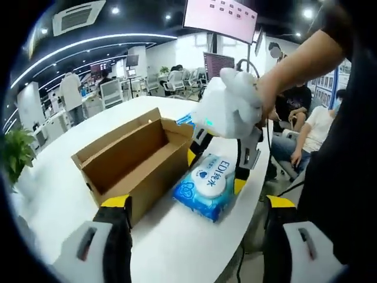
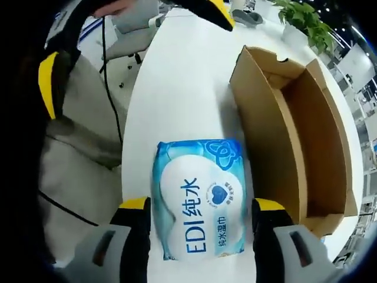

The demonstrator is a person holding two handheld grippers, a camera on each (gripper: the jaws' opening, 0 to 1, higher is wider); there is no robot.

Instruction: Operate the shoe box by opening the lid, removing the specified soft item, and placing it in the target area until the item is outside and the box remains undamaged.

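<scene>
**Currently: wipes pack outside the box, on the table**

Left gripper view — the left gripper (image 1: pixel 197 209) has its two yellow-tipped jaws spread wide at the bottom of the view, with nothing between them. Beyond them stands the cardboard shoe box (image 1: pixel 132 159), lid folded back and interior bare. Just to the right of the box, on the white table (image 1: pixel 177 247), lies the blue-and-white pack of wet wipes (image 1: pixel 206 183). The right gripper (image 1: pixel 217 172) comes down from the upper right, held by a person's hand (image 1: pixel 277 79); its yellow-tipped jaws stand on either side of the pack. Office chairs, desks and seated people fill the far background, and a green plant (image 1: pixel 17 150) stands at the left.

Right gripper view — the right gripper (image 2: pixel 200 215) looks down on the wipes pack (image 2: pixel 200 200), which lies flat on the table (image 2: pixel 177 82). The jaws straddle the pack at its two long edges; whether they press on it or merely flank it cannot be told. The box (image 2: pixel 294 135) sits just to the right of the pack, open, its near wall close to the pack's edge. A yellow-tipped jaw of the left gripper (image 2: pixel 215 12) enters at the top.
</scene>
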